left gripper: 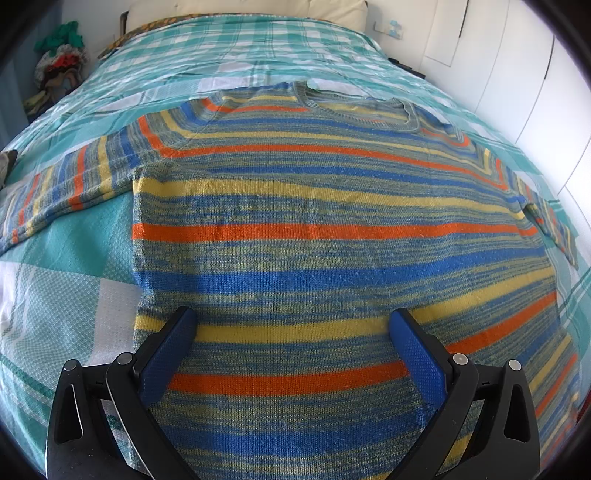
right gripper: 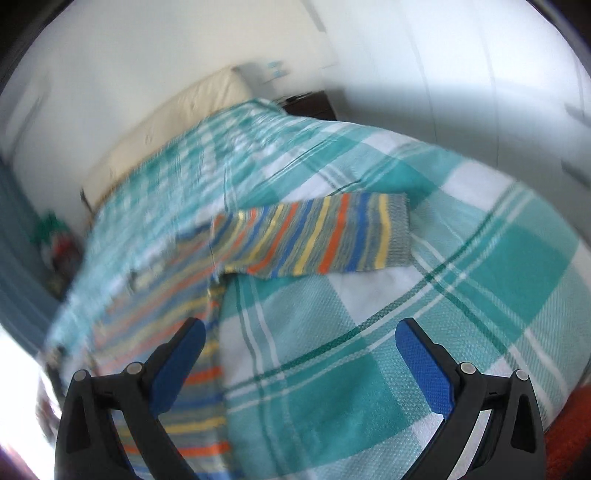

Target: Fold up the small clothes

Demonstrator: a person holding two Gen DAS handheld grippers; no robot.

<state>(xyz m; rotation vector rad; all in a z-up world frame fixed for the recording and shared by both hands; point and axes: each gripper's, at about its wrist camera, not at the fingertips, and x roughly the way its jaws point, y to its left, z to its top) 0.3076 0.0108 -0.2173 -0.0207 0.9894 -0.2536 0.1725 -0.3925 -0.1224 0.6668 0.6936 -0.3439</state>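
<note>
Over the lower body of the sweater (left gripper: pixel 314 229), I am holding the left claw (left gripper: pixel 291 325) released, both blue pads spread wide with nothing between them, hovering near the hem. The sweater is lying flat, front up, on the checked bedspread (left gripper: pixel 66 295), neck toward the pillow (left gripper: pixel 240 11), sleeves running out to each side. The right claw (right gripper: pixel 299 336) is likewise released and empty, sitting over bare bedspread just beside the sweater's right edge. Ahead of it the right sleeve (right gripper: pixel 317 236) is stretching sideways, its long axis across my line of approach, cuff pointing away from the body. The right view is blurring. The right claw is nearer that sleeve, so I judge it should take the cuff first.
</note>
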